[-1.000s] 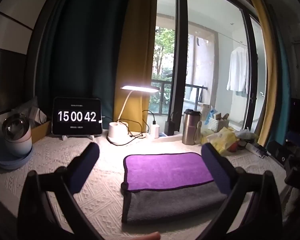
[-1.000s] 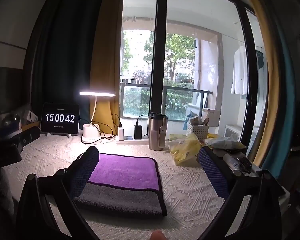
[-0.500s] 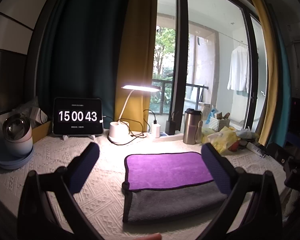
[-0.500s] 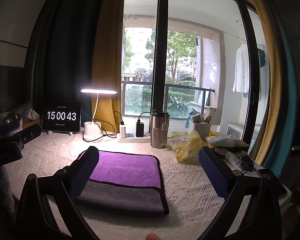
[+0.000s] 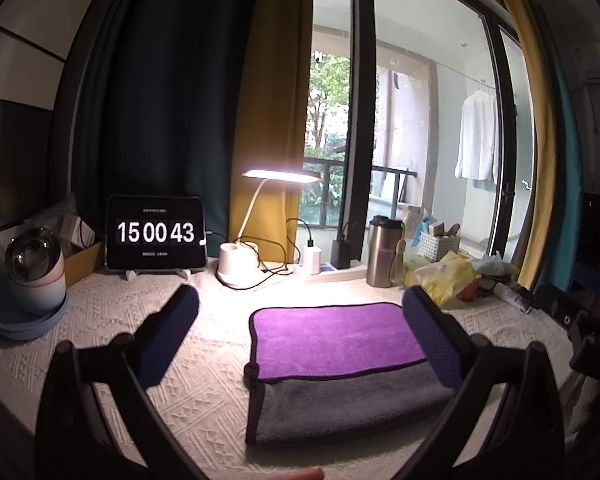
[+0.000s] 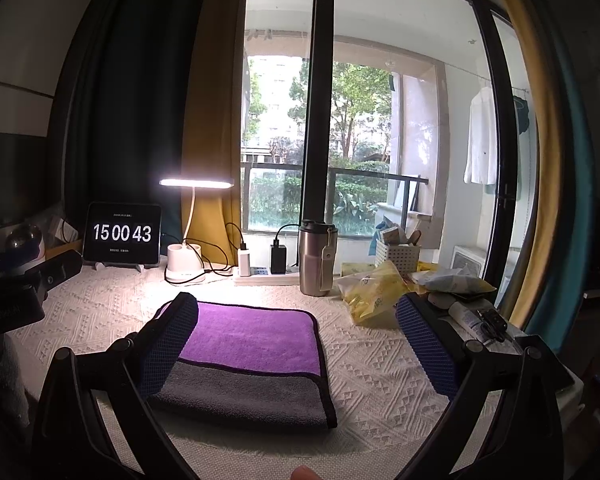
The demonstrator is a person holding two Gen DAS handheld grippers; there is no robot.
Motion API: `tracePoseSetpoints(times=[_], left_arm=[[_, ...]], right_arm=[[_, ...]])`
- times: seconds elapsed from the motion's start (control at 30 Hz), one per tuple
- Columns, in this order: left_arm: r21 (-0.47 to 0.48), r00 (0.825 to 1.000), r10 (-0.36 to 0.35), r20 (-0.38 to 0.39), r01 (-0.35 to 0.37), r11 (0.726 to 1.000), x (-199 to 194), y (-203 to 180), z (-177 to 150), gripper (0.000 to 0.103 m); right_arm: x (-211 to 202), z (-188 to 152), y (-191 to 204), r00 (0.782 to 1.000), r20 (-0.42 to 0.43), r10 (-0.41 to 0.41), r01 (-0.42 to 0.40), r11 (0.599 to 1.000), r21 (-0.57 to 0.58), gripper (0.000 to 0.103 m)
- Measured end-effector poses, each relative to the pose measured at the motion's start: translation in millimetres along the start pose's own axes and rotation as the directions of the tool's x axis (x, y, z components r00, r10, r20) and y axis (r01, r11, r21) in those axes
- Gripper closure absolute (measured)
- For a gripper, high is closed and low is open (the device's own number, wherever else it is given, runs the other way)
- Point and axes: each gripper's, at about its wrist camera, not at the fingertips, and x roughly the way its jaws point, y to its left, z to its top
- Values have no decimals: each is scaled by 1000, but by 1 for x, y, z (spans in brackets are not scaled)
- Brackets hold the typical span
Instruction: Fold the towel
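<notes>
A folded towel (image 5: 336,364), purple on top with a grey layer showing at the near side, lies flat on the white patterned tablecloth (image 5: 112,316). It also shows in the right wrist view (image 6: 252,356). My left gripper (image 5: 300,316) is open and empty, held above the table in front of the towel. My right gripper (image 6: 298,320) is open and empty too, with its left finger (image 6: 172,340) over the towel's left edge in view. Neither gripper touches the towel.
At the back stand a tablet clock (image 5: 155,233), a lit desk lamp (image 5: 240,256), chargers on a power strip (image 6: 260,266) and a steel tumbler (image 6: 316,260). Yellow bags and clutter (image 6: 384,288) sit right. A bowl-shaped device (image 5: 34,272) sits far left.
Both grippers have risen and tilted slightly, so the towel sits a little lower in both views. The towel has not moved. Both grippers stay open.
</notes>
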Motion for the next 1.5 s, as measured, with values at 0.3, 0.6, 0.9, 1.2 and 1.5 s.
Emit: tracePoseSetpoints(times=[0.3, 0.6, 0.9, 1.2, 1.5], left_arm=[[1, 1000, 1, -1, -1, 1000, 0, -1, 0, 0], [2, 1000, 2, -4, -2, 1000, 0, -1, -1, 0], [3, 1000, 2, -3, -2, 1000, 0, -1, -1, 0], [4, 1000, 13, 0, -13, 1000, 1, -2, -3, 0], [29, 997, 53, -48, -51, 998, 18, 2, -5, 0]], right_arm=[[0, 0, -1, 1000, -3, 0, 0, 1000, 3, 1], [0, -2, -2, 1000, -5, 0, 0, 1000, 6, 1], [1, -4, -2, 1000, -7, -1, 1, 1000, 10, 1], [3, -5, -5, 1000, -9, -15, 15, 1000, 17, 1], [11, -7, -8, 1000, -22, -6, 7, 1000, 30, 1]])
